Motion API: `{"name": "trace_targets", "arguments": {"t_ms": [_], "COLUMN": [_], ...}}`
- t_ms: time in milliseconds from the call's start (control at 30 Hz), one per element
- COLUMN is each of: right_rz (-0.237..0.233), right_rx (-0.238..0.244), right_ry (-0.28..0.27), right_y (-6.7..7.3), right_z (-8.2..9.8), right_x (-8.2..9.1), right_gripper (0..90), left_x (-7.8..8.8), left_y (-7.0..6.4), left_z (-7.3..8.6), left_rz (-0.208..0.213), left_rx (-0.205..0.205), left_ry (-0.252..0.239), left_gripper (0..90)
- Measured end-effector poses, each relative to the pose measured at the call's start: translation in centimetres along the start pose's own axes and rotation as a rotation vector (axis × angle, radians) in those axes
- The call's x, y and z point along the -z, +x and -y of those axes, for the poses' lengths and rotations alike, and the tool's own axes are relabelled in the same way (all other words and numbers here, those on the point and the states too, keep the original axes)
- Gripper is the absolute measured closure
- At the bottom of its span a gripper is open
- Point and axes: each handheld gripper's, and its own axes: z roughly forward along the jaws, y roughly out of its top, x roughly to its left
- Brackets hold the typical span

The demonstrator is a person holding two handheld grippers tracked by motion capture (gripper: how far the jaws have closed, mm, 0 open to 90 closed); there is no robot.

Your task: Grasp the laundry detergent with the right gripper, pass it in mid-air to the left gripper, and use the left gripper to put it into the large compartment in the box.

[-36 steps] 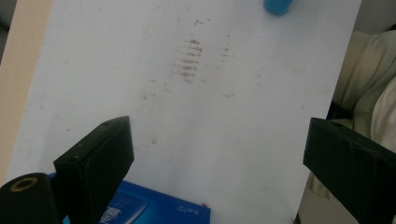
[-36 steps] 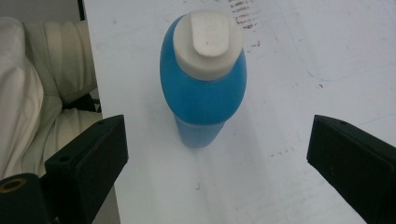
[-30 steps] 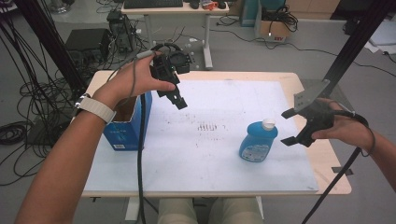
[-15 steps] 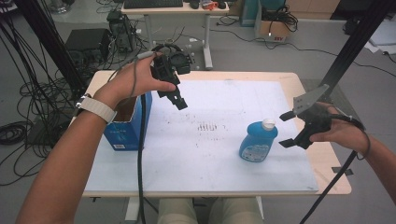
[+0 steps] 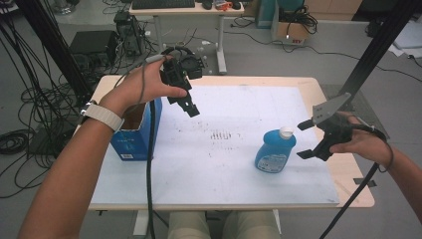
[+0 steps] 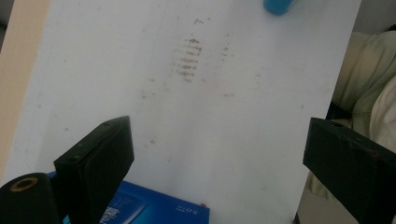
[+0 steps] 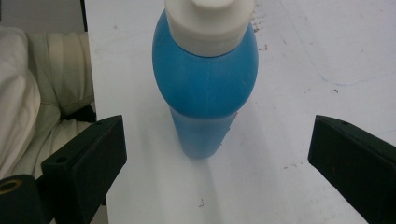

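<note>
One blue bottle (image 5: 274, 152) with a white cap stood upright on the white surface (image 5: 234, 164), toward its right side. The right gripper (image 5: 309, 139) hovered just beside it, jaws spread wide and clear of the bottle, which stood ahead of them in the right gripper view. The left gripper (image 5: 191, 108) hung above the surface with jaws apart and nothing between them, near one blue box (image 5: 133, 137) at the left edge. Two grippers, one bottle, one box
</note>
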Motion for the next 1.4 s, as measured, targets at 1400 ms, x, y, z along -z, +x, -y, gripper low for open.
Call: {"name": "trace_targets", "arguments": {"t_ms": [1400], "right_rz": [-0.005], "right_rx": [-0.028], "right_ry": [-0.073], "right_y": [0.2], "right_z": [1.3], "right_x": [-1.0], "right_gripper": [4.6], "left_x": [-0.2], "left_y": [0.0], "left_z": [0.1], "left_rz": [-0.001], "left_rx": [0.009], "left_ry": [0.000], "left_gripper": [9.0]}}
